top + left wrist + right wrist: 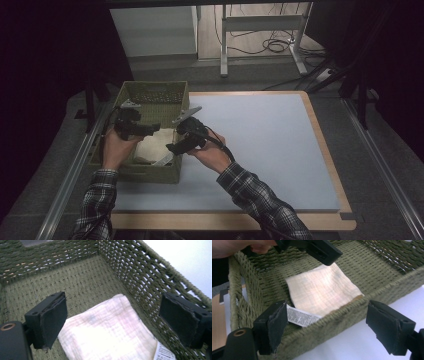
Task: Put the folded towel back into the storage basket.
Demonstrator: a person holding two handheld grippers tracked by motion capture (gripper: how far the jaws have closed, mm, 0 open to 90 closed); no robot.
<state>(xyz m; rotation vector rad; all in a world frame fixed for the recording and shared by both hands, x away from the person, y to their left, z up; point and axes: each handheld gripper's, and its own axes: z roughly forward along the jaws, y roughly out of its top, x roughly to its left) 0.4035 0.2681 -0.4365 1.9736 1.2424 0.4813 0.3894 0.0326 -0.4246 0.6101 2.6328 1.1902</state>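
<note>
A green woven basket [152, 86] stands at the left of the table. On its floor lies a folded cream cloth [151, 144] with a printed white label [300, 317] at one corner. My left gripper [150, 129] hangs over the basket's left side, jaws open above the cloth [107, 332] with nothing between them. My right gripper [172, 148] is at the basket's right rim [342, 315], jaws open and apart from the cloth [322, 291]. In the right gripper view, the left gripper [322, 251] reaches in over the far wall.
The basket sits on a pale blue mat [260, 150] laid on a wooden board [320, 135]. Metal rails [75, 165] run along both sides of the table. A desk frame with cables [270, 42] stands on the floor behind.
</note>
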